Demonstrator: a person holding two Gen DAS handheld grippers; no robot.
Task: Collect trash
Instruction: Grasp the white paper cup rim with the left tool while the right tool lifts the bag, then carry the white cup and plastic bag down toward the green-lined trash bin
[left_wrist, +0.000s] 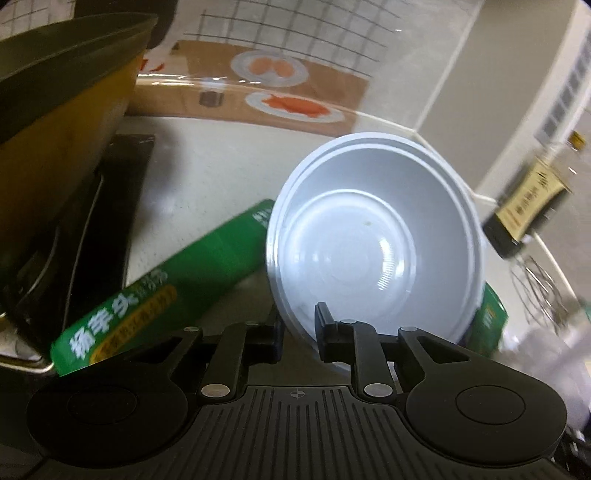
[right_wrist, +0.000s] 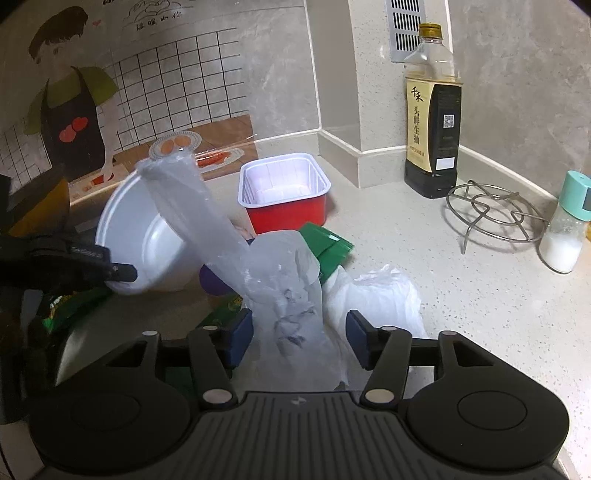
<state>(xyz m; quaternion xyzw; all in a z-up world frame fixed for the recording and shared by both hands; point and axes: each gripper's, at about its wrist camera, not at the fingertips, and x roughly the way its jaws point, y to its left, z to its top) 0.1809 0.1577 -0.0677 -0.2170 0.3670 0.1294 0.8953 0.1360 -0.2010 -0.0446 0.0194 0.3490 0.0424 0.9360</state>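
- Left gripper (left_wrist: 298, 325): jaws narrowly apart with the white bowl (left_wrist: 373, 240) rim caught between them, bowl tipped up on edge mid-frame.
- Right gripper (right_wrist: 299, 338): jaws spread about halfway, a clear plastic bag (right_wrist: 273, 280) standing between them, pads not pressing it.
- Green wrapper (left_wrist: 159, 280) lies lower left beside the bowl, on the pale surface (right_wrist: 424, 236).
- Red tray (right_wrist: 286, 195) sits centre, crumpled white tissue (right_wrist: 376, 295) right of the bag.
- Farther out, upper right: soy sauce bottle (right_wrist: 434, 110), wire trivet (right_wrist: 495, 218), salt shaker (right_wrist: 567, 225).
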